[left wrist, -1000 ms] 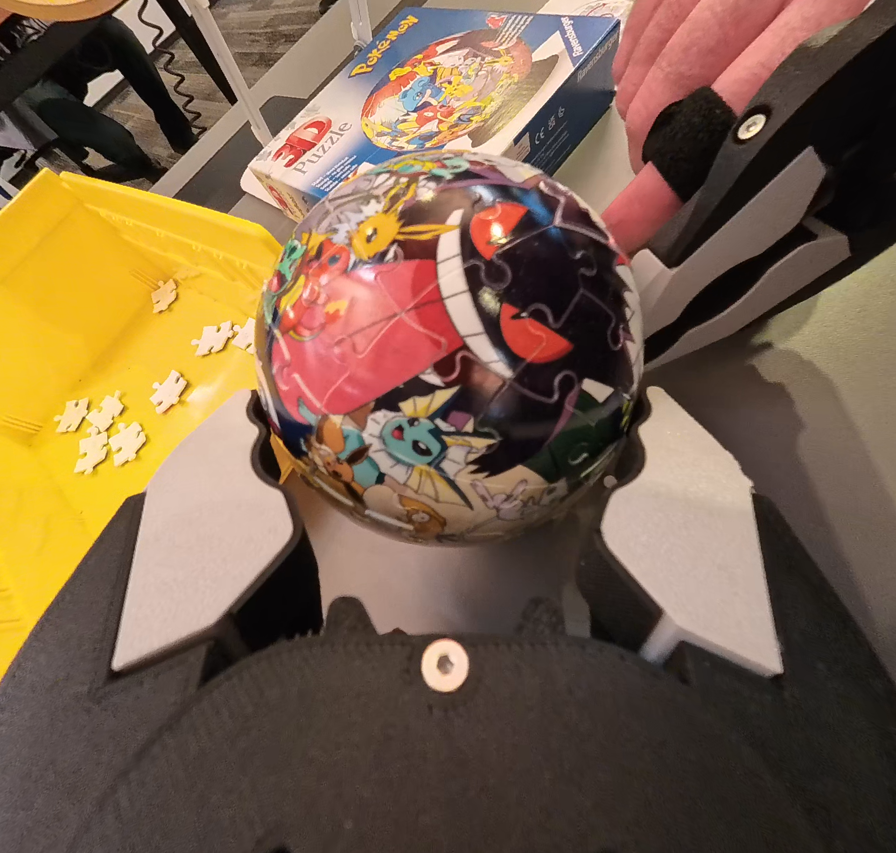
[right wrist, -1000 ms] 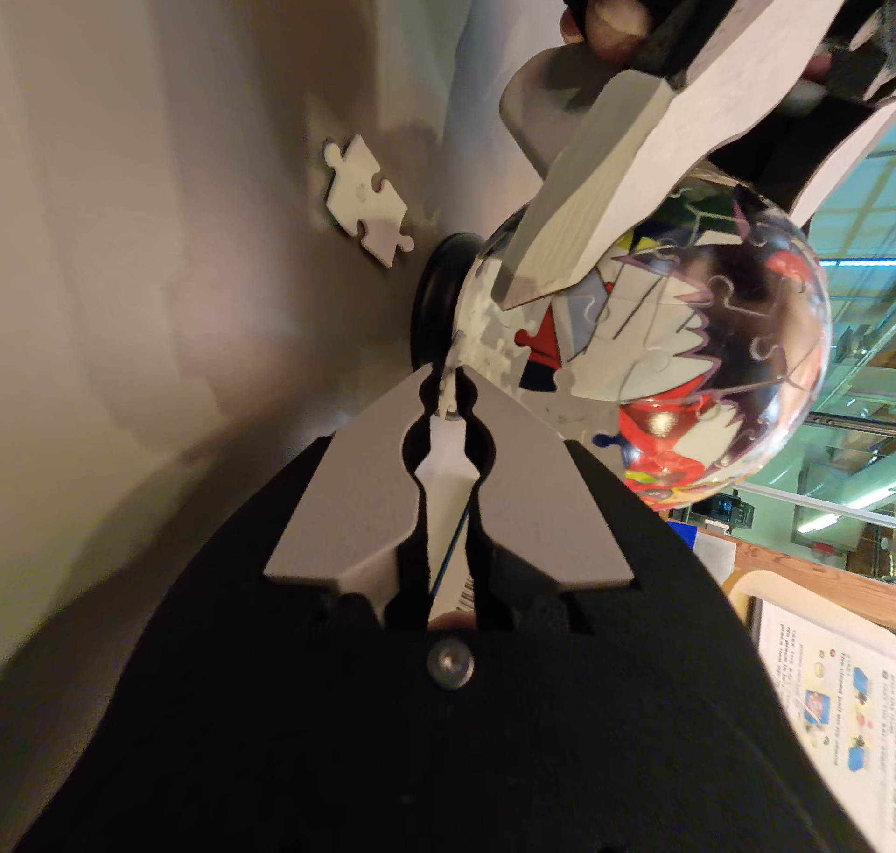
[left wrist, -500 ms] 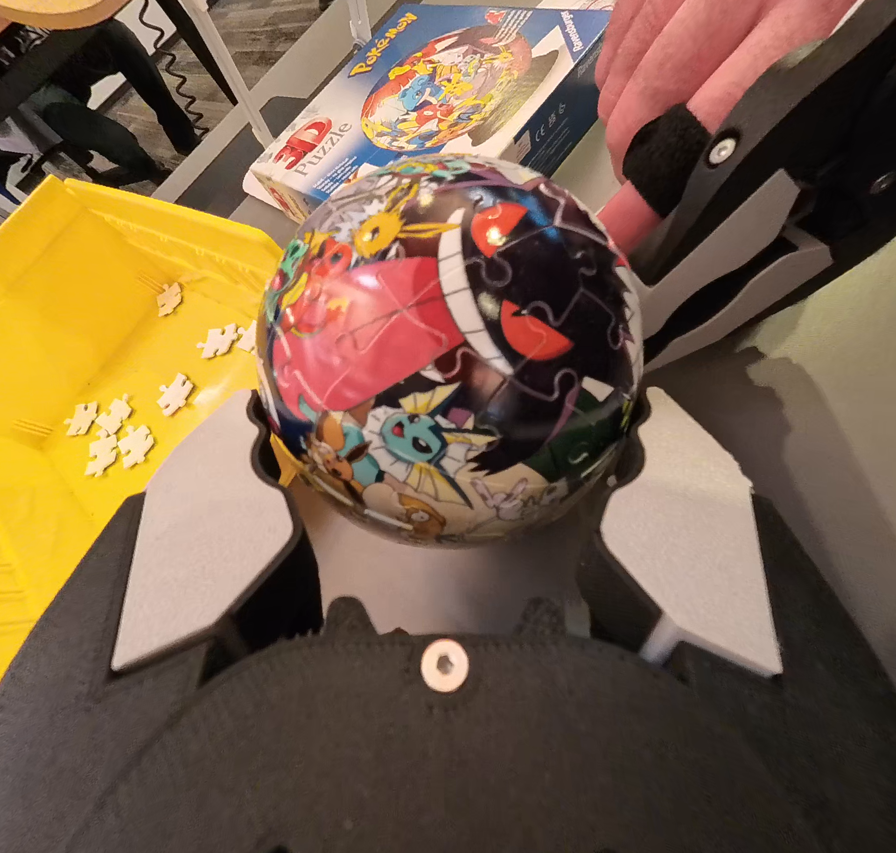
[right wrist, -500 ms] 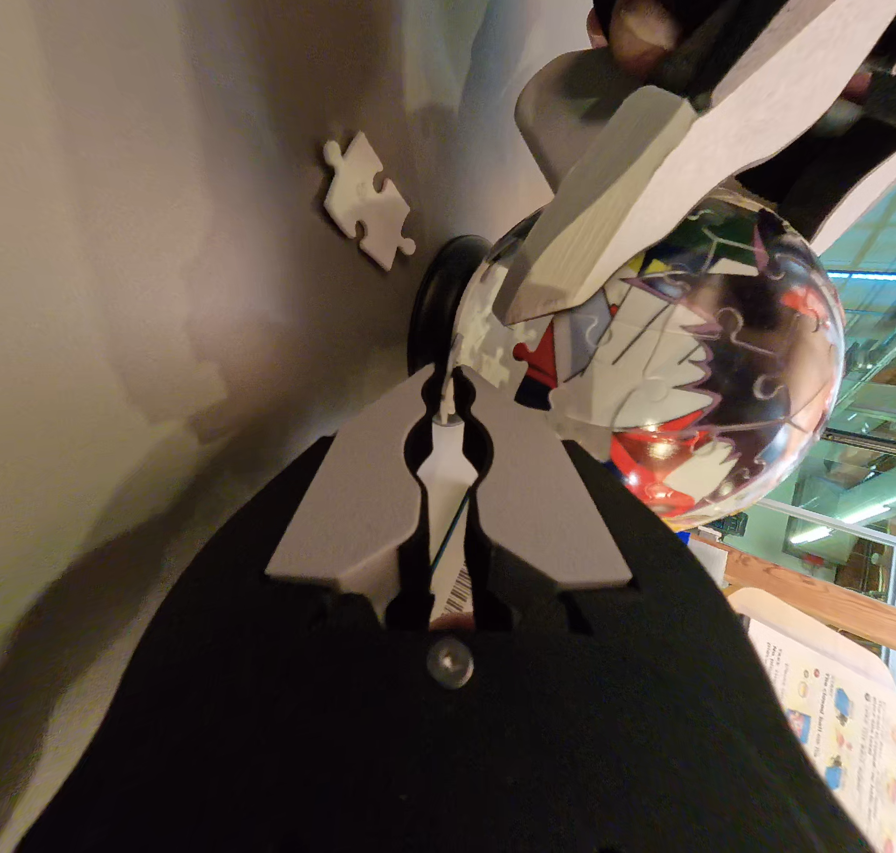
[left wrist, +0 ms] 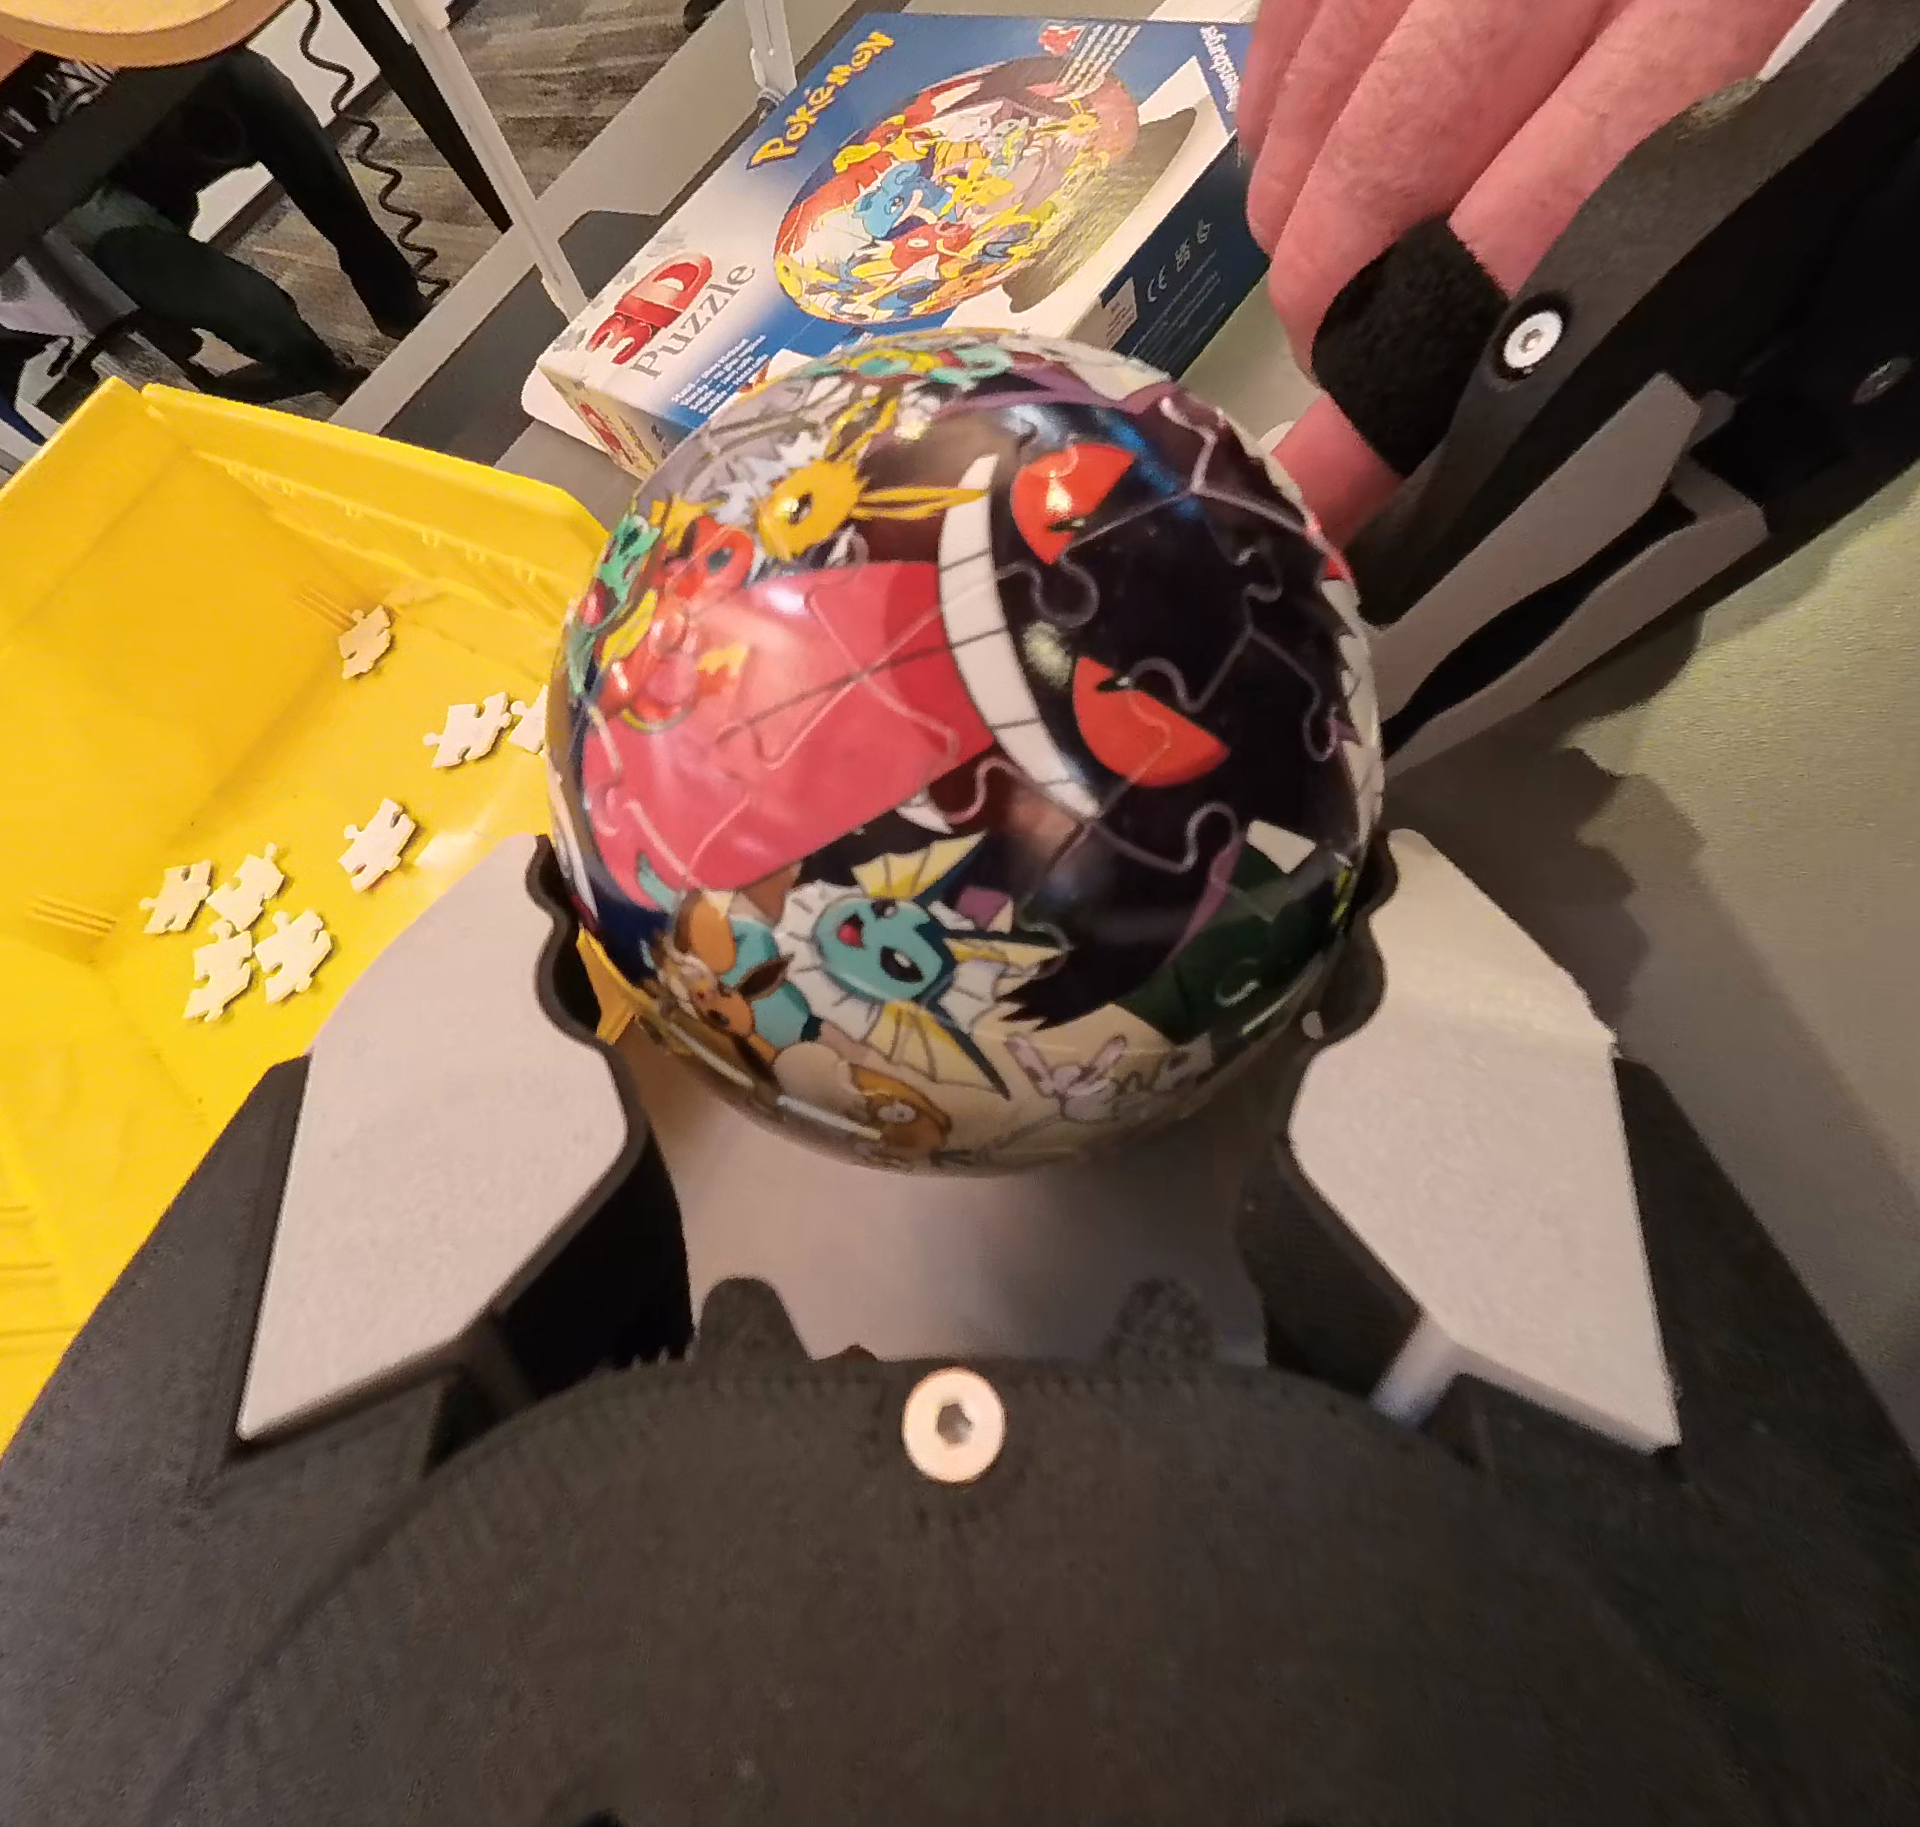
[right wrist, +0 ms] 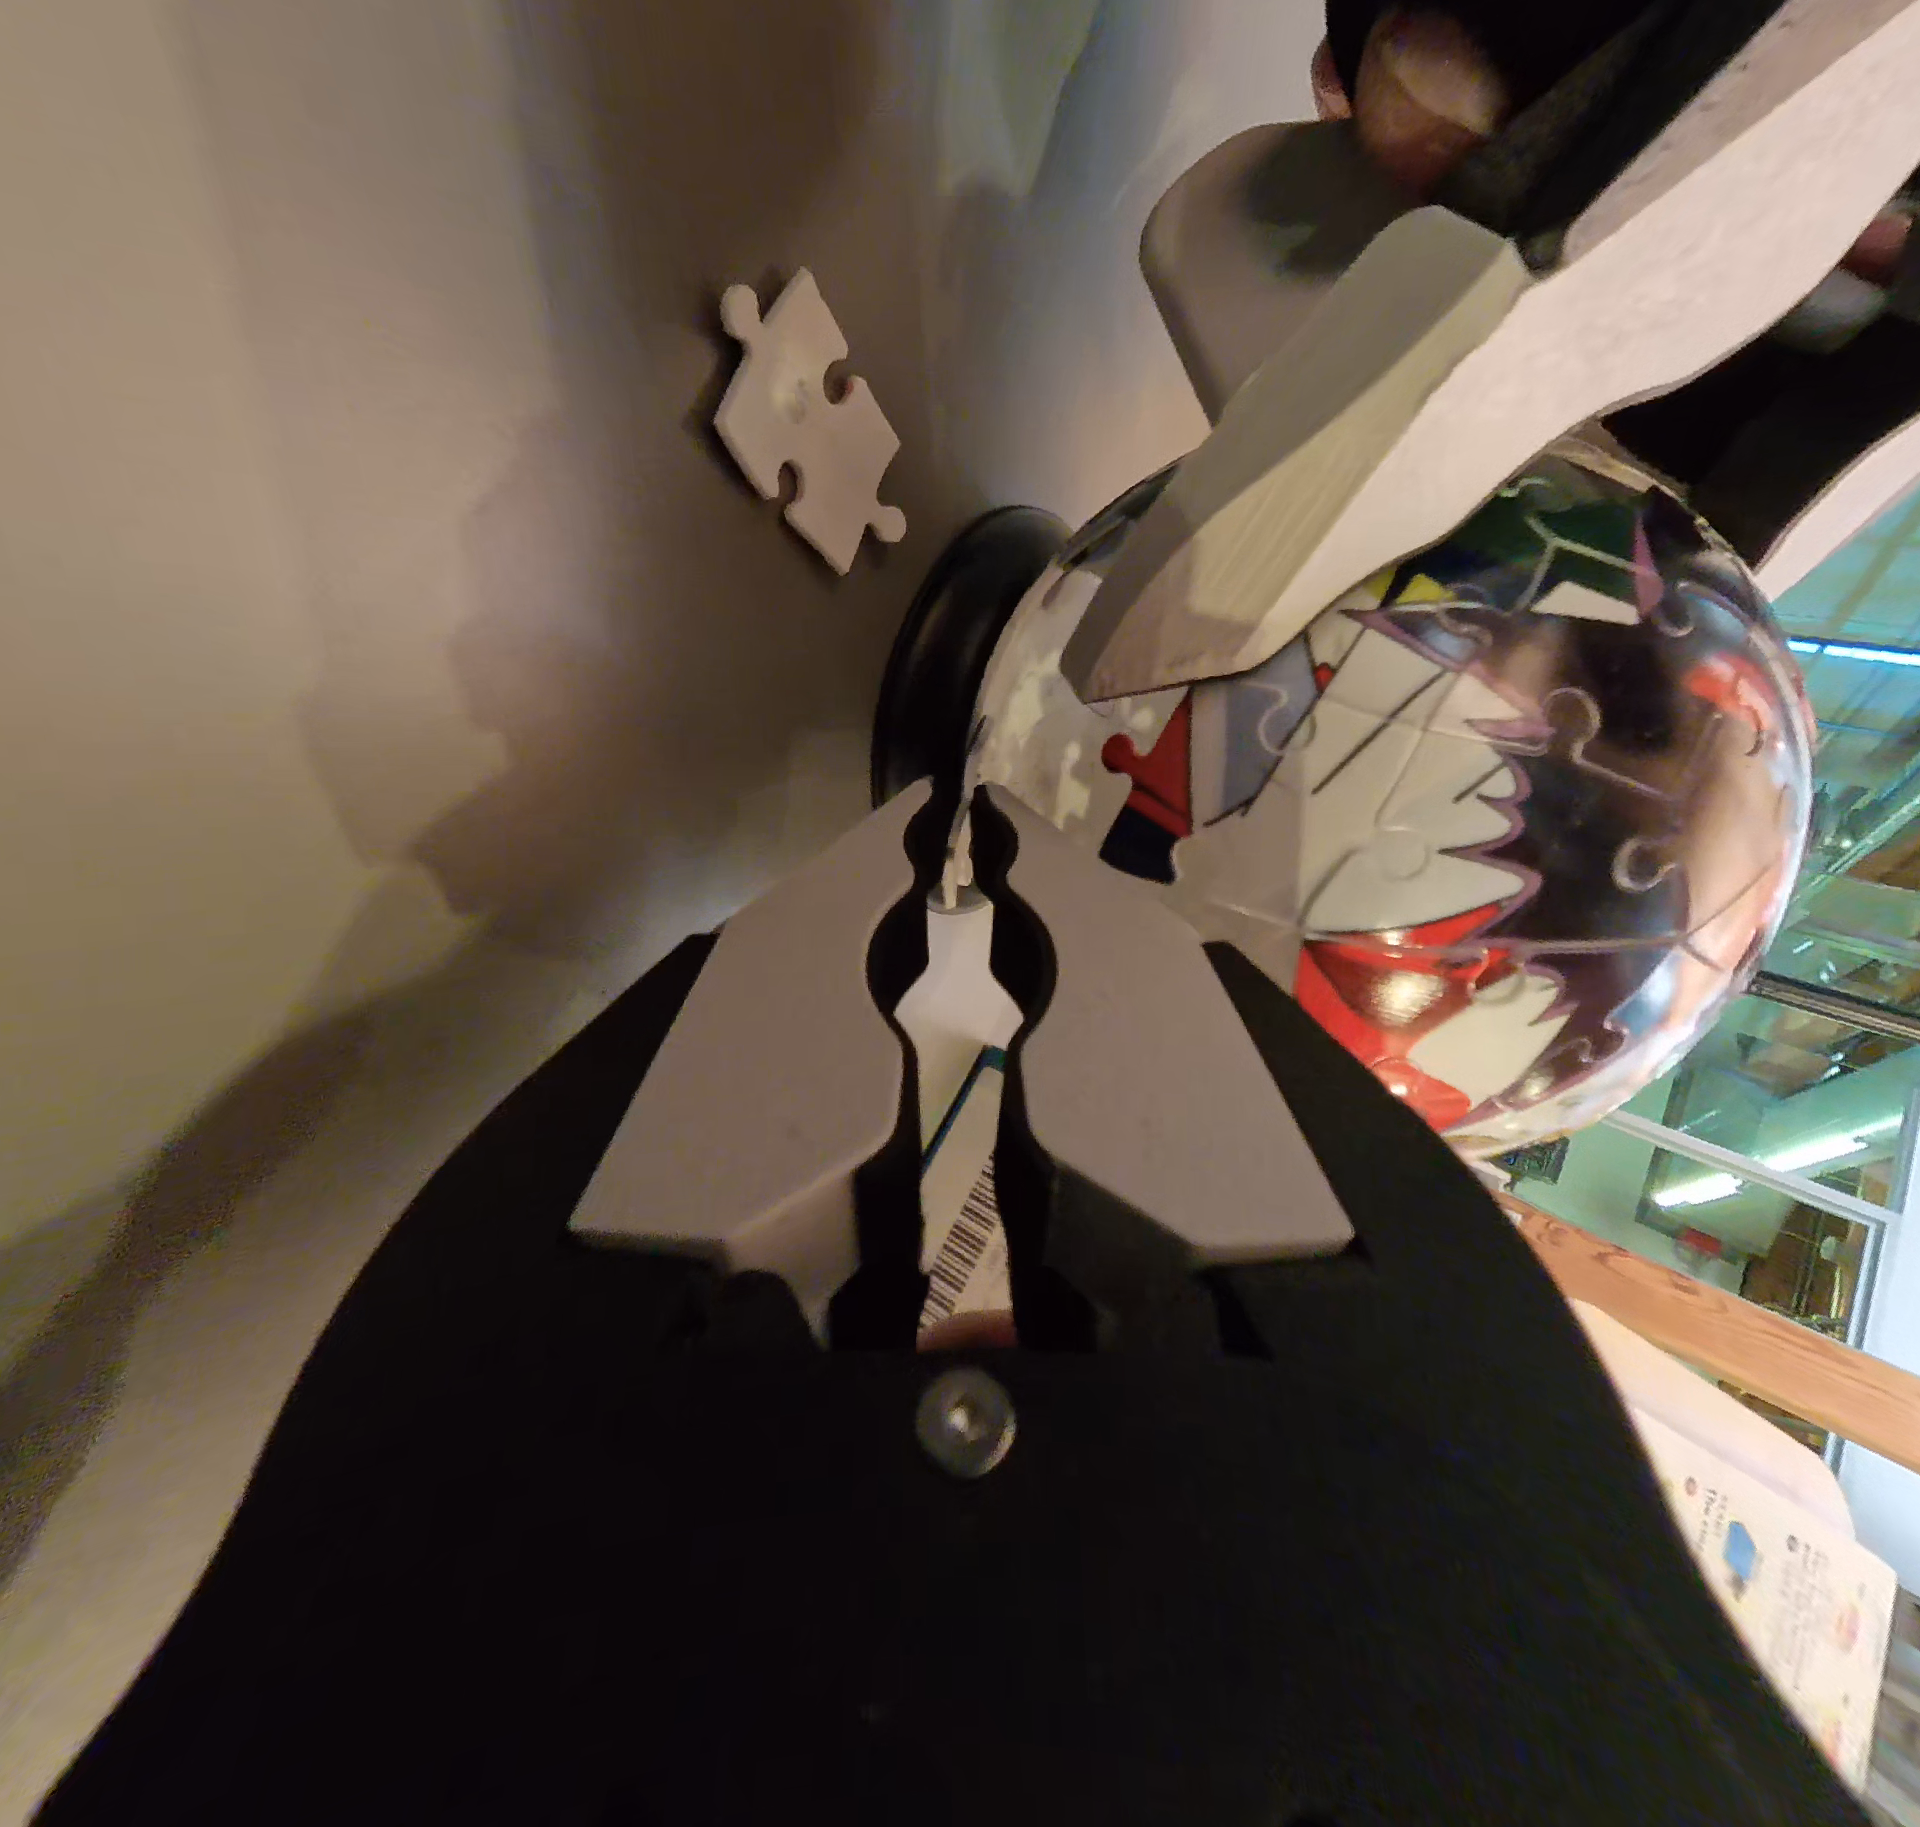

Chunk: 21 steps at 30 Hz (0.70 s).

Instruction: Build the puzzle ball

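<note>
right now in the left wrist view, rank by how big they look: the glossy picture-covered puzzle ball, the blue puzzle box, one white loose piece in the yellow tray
1. Glossy picture-covered puzzle ball, though it is nearest the camera.
2. Blue puzzle box, farther off, so its true size is unsure.
3. White loose piece in the yellow tray.

Left tool (left wrist: 961, 936) spread wide, fingers clamping a sphere, right tool (right wrist: 961, 832) nearly closed (pinching something thin)

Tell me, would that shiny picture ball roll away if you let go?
Probably. The glossy round puzzle ball is smooth, so it would likely roll, though its small black stand may steady it. Being built from interlocked pieces, it might pop apart if the left hand-held gripper squeezes hard.
</note>
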Each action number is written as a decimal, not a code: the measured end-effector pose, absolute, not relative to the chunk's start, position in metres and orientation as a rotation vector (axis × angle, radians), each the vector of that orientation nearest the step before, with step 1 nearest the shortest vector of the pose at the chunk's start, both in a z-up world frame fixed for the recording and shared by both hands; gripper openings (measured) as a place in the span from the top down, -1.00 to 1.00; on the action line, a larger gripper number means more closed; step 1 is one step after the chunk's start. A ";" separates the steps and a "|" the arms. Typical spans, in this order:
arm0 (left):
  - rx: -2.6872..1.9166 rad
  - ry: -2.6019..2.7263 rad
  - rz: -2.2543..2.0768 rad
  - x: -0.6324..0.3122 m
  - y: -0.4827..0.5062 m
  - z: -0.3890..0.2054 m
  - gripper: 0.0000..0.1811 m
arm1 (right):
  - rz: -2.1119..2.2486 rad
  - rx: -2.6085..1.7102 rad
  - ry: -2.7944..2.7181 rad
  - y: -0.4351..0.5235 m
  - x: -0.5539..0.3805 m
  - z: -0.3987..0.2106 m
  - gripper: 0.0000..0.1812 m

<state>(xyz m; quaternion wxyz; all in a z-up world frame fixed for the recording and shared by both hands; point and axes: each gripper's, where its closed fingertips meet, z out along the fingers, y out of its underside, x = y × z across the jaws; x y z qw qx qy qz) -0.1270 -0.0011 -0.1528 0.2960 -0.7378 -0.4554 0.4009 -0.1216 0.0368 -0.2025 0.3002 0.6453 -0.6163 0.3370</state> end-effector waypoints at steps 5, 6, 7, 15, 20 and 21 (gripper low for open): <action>-1.972 -1.211 1.067 -0.127 -0.001 -0.153 -0.50 | 0.929 1.696 -1.664 0.038 -0.121 -0.204 0.94; -1.975 -1.209 1.068 -0.127 -0.001 -0.153 -0.50 | 0.938 1.693 -1.668 0.038 -0.122 -0.205 0.93; -1.976 -1.208 1.069 -0.127 -0.001 -0.153 -0.50 | 0.945 1.691 -1.675 0.038 -0.122 -0.205 0.92; -1.977 -1.208 1.069 -0.127 -0.001 -0.153 -0.49 | 0.999 1.670 -1.751 0.039 -0.121 -0.206 0.88; -1.978 -1.210 1.070 -0.128 -0.001 -0.153 -0.50 | 1.045 1.625 -1.771 0.039 -0.123 -0.205 0.82; -1.979 -1.209 1.070 -0.128 -0.001 -0.153 -0.50 | 1.059 1.614 -1.772 0.039 -0.124 -0.205 0.80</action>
